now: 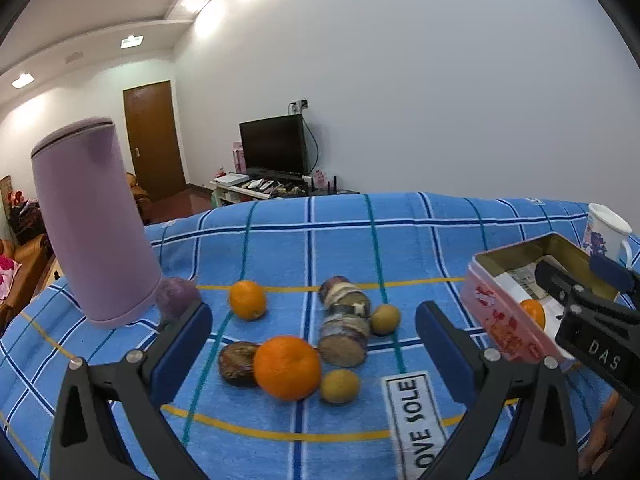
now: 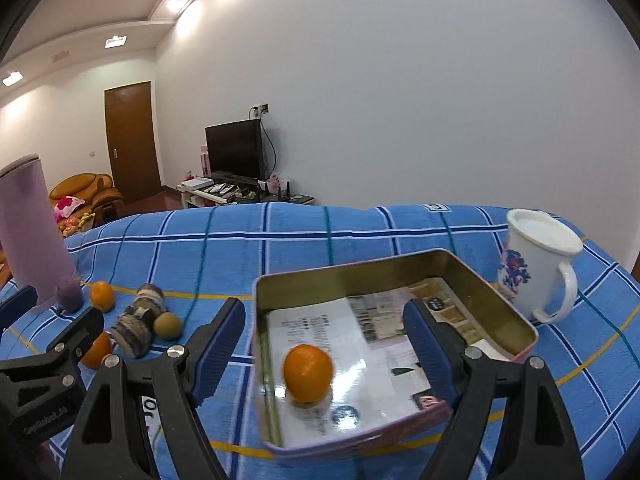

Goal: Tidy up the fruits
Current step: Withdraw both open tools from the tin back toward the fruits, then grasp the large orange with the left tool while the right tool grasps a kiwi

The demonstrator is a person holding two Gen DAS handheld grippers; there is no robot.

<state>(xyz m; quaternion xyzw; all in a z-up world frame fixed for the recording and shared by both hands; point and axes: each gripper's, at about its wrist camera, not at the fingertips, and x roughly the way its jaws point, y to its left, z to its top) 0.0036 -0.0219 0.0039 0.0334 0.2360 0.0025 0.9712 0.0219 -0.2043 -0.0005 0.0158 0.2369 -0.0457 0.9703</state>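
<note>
A pink tin box (image 2: 472, 276) lined with printed paper holds one orange (image 2: 308, 373); the box also shows at the right of the left wrist view (image 1: 500, 320). My right gripper (image 2: 324, 334) is open and empty just above that orange. My left gripper (image 1: 314, 344) is open and empty above loose fruit on the blue checked cloth (image 1: 340, 240): a large orange (image 1: 287, 367), a smaller orange (image 1: 247, 299), two yellow-green fruits (image 1: 340, 386) (image 1: 385, 319), a dark round fruit (image 1: 237, 362), a purple fruit (image 1: 176, 298) and a mottled brown-purple log-shaped piece (image 1: 346, 322).
A tall lilac tumbler (image 1: 90, 224) stands at the left by the purple fruit. A white flowered mug (image 2: 538, 264) stands right of the box. A "LOVE SOLE" label (image 1: 416, 424) lies on the cloth. A TV, door and sofa are beyond the table.
</note>
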